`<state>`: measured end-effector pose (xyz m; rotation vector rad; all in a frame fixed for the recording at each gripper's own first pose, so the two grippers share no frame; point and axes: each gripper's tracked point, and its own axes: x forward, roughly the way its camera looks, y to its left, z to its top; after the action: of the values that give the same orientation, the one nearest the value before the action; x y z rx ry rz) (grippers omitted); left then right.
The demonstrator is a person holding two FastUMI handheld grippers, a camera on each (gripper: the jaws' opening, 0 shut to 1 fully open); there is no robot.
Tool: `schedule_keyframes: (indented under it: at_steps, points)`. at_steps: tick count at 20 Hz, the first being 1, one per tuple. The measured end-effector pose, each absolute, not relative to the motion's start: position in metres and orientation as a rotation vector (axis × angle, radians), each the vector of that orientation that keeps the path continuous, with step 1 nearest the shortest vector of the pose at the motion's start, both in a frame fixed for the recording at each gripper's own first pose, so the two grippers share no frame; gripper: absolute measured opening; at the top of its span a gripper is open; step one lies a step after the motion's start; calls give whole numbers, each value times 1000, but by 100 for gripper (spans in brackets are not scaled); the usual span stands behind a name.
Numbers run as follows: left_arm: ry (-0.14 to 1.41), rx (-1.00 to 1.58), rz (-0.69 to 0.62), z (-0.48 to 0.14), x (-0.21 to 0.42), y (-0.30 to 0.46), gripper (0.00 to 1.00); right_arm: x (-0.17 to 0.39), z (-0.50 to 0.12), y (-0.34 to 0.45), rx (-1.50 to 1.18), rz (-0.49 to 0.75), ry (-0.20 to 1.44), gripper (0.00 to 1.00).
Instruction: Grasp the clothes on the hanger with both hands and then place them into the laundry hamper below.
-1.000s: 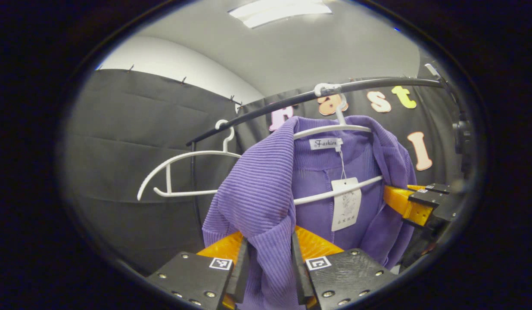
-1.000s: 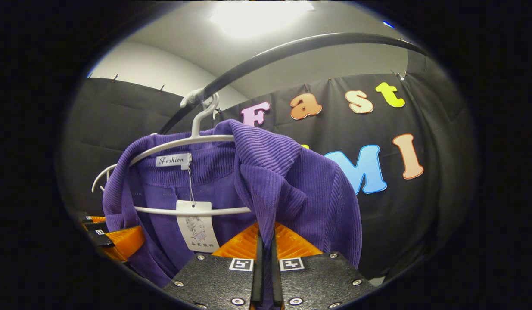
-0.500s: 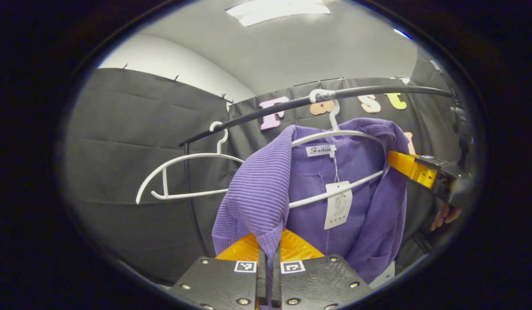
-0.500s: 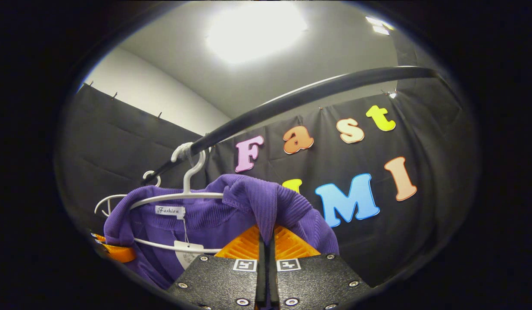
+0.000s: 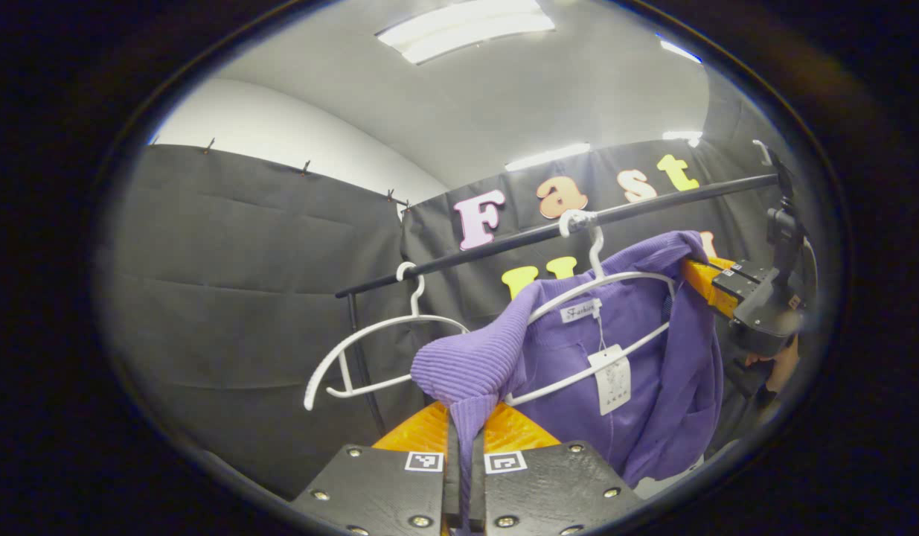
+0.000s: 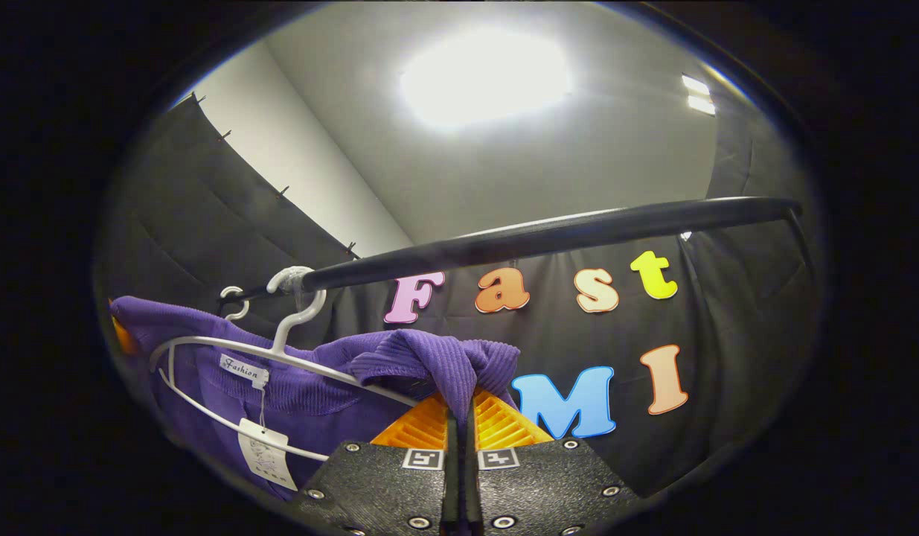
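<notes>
Left gripper point(image 5: 463, 439): sitting at the bottom centre of the left gripper view, its fingers pressing together on a fold of the purple cardigan point(image 5: 623, 350), the cloth running down between them.

Right gripper point(image 6: 459, 420): sitting at the bottom centre of the right gripper view, its fingers pinching the cardigan's other shoulder fold. In the left gripper view it is showing at the right edge, gripping the cardigan's upper right corner, with a hand point(image 5: 775, 368) holding it from below.

Purple cardigan: hanging on a white hanger point(image 5: 608, 279) at centre right of the left gripper view, one shoulder pulling off toward the lower centre. In the right gripper view it is lying at lower left, bunching up at the fingers.

Paper tag point(image 5: 610, 380): dangling on a string below the neck label.

Black rail point(image 6: 548, 238): crossing the middle of the right gripper view, carrying the hanger's hook.

Empty white hanger point(image 5: 377, 350): hanging on the rail at left of centre in the left gripper view, apart from the cardigan.
</notes>
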<state>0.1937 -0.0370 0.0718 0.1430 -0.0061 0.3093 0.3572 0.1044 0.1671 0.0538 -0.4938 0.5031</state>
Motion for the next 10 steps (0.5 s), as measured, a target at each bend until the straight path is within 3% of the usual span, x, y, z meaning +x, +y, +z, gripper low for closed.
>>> schedule_keyframes:
  at_steps: [4, 10]
  points:
    - [-35, 148, 367, 90, 193, 0, 10, 382, 169, 91, 66, 462, -481, 2]
    - [-98, 159, 341, 107, 205, 27, 10, 405, 155, 79, 1, 410, -479, 2]
